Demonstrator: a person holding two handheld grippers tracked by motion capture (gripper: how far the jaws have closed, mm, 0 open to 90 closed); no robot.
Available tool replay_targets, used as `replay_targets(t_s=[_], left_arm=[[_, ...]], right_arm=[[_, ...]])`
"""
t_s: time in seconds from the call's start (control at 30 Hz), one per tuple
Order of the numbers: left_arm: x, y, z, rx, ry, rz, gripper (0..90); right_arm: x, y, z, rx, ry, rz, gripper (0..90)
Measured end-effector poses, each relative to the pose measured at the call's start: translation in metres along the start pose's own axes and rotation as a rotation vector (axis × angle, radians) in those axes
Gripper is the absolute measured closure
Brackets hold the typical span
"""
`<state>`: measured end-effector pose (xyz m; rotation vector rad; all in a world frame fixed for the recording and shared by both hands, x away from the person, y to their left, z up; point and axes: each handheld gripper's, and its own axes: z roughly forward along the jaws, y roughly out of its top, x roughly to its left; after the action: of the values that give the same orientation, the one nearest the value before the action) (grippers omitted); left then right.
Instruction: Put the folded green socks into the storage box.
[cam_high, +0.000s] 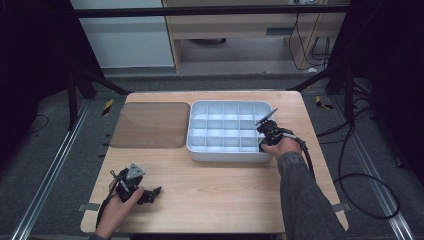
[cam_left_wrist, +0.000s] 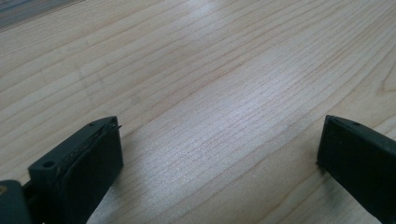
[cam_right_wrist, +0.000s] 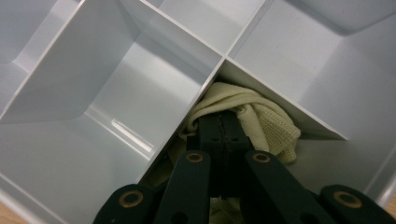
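Observation:
A white tray divided into several compartments stands on the wooden table, right of centre. My right gripper reaches down into a compartment at the tray's right edge. In the right gripper view its jaws are shut together, tips buried in a crumpled cream cloth that lies in the corner of that compartment against a divider. My left gripper rests near the table's front left, well away from the tray. Its jaws stand wide open over bare wood with nothing between them.
A brown translucent flat lid lies left of the tray, touching its side. The tray's other compartments look bare. Dark frame posts and cables flank the table.

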<state>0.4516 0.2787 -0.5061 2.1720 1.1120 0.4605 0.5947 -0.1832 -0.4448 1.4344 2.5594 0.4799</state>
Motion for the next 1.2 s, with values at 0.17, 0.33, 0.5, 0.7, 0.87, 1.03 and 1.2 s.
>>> replay_targets(t_s=[0.17,0.33,0.5,0.7,0.87,1.03,1.2], left_arm=[[0.000,0.000,0.000,0.000,-0.001,0.000,0.0],[0.000,0.000,0.000,0.001,-0.001,0.000,0.0],[0.000,0.000,0.000,0.001,-0.001,0.001,0.0],[0.000,0.000,0.000,0.000,-0.002,0.002,0.0],[0.000,-0.001,0.000,-0.005,-0.001,0.005,0.0],[0.000,0.000,0.000,-0.005,-0.003,0.003,0.0],[0.000,0.000,0.000,-0.005,-0.002,0.002,0.0]], right_arm=[[0.000,0.000,0.000,-0.001,0.003,-0.009,90.0],[0.000,-0.001,0.000,-0.003,0.010,-0.009,90.0],[0.001,-0.001,-0.003,-0.003,0.014,0.002,90.0],[-0.001,-0.002,-0.007,-0.017,-0.007,0.002,90.0],[0.000,-0.001,-0.008,-0.020,-0.011,-0.001,90.0],[-0.001,-0.003,-0.013,-0.031,-0.029,-0.019,90.0],[-0.003,-0.006,-0.021,-0.048,-0.025,0.004,90.0]])
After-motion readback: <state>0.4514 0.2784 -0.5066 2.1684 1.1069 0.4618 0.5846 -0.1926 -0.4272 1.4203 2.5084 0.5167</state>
